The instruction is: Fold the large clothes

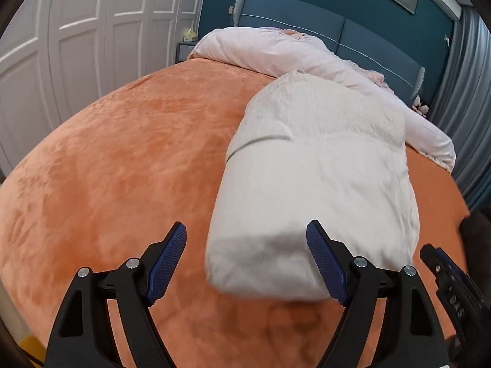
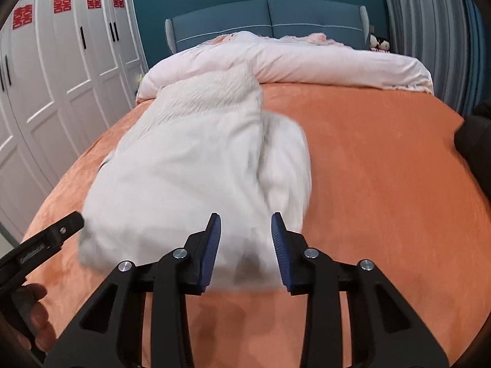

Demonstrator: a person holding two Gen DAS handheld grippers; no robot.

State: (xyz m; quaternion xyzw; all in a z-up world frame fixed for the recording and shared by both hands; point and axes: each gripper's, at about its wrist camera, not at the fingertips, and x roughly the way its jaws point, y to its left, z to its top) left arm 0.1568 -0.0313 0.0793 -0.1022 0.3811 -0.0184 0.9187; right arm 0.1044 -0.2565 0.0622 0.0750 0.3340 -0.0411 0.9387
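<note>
I have the garment (image 1: 313, 184) lying on the orange bedspread (image 1: 122, 159), already narrowed into a long white strip that runs from its near end just ahead of my tongs up towards the pink duvet (image 1: 276, 52) at the headboard; I judge the lengthwise folds done, which is why it sits as a column and not spread wide. My left gripper (image 1: 247, 263) has its jaws spread wide and grips nothing; its right finger overlaps the near hem in that view, the left one is over bare bedspread, so it looks placed to take that left corner. My right gripper (image 2: 245, 251) is parted too, more narrowly, empty, with the hem between its pads; whether they touch the cloth I cannot tell, as the near edge is blurred. Both sit at the same end, I think so the hem can be lifted and carried over towards the duvet.
</note>
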